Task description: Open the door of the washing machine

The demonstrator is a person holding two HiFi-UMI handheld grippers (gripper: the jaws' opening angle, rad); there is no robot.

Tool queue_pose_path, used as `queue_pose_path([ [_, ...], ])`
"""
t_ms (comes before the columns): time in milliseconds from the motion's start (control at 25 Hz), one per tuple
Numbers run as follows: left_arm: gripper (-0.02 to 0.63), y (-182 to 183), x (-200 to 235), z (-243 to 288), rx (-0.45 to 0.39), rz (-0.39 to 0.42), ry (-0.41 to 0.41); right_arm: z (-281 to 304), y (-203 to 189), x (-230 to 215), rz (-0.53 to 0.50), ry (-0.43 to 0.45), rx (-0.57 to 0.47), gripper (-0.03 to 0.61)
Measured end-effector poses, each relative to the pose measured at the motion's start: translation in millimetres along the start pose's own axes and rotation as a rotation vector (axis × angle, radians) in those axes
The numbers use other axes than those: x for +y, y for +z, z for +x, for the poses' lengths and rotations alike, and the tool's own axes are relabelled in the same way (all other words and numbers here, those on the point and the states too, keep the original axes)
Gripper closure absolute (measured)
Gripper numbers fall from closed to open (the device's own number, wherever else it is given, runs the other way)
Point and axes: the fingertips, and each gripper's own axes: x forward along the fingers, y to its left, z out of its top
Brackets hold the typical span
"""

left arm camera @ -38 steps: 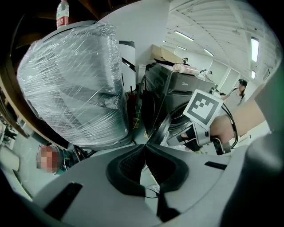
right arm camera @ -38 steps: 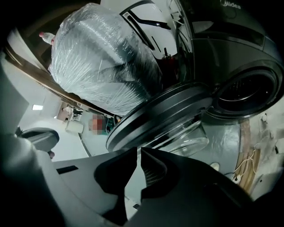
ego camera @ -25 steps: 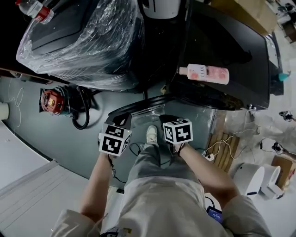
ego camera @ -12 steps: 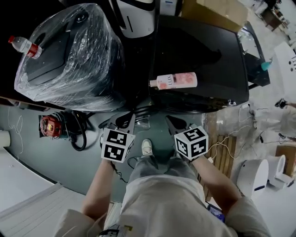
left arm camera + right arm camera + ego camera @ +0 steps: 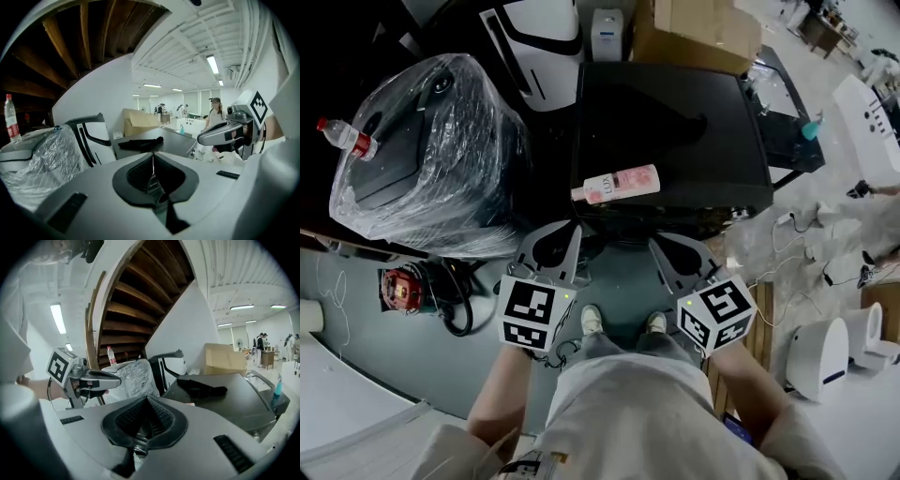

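The washing machine (image 5: pixel 675 122) is a black box with a flat top, straight ahead of me; its front face and door are hidden under the top's near edge. A pink bottle (image 5: pixel 616 184) lies on that edge. My left gripper (image 5: pixel 569 236) and right gripper (image 5: pixel 661 247) hang side by side in front of the machine, short of it, touching nothing. Both are shut and empty. In the left gripper view the pads of the left gripper (image 5: pixel 152 158) meet in a thin line. The right gripper (image 5: pixel 147 400) looks over the black top (image 5: pixel 234 397).
A plastic-wrapped machine (image 5: pixel 431 159) stands left of the washer, a water bottle (image 5: pixel 342 136) on it. Behind are a white appliance (image 5: pixel 530 37) and a cardboard box (image 5: pixel 694 33). A dark cloth (image 5: pixel 201 390) lies on the washer. A red tool (image 5: pixel 401 289) and cables lie on the floor.
Both grippers have risen and tipped up from pointing at the floor toward the machine's front. The head view has swung so the whole washer top shows.
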Motion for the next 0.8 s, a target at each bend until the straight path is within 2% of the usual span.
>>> queue_pose_path([
  [240,0.592,49,-17,-15,-0.122,0.028,-0.008,-45,47,-5,-0.049,-0.021,-0.134,0.551],
  [640,0.592,111,-31,-44,-0.285,0.090,0.020,-108,105,-13,-0.091,-0.077,-0.290,0.552],
  [800,0.592,134,-43,-50,-0.333,0.058,0.017,-125,121,-13,-0.128,-0.096,-0.331,0.552],
])
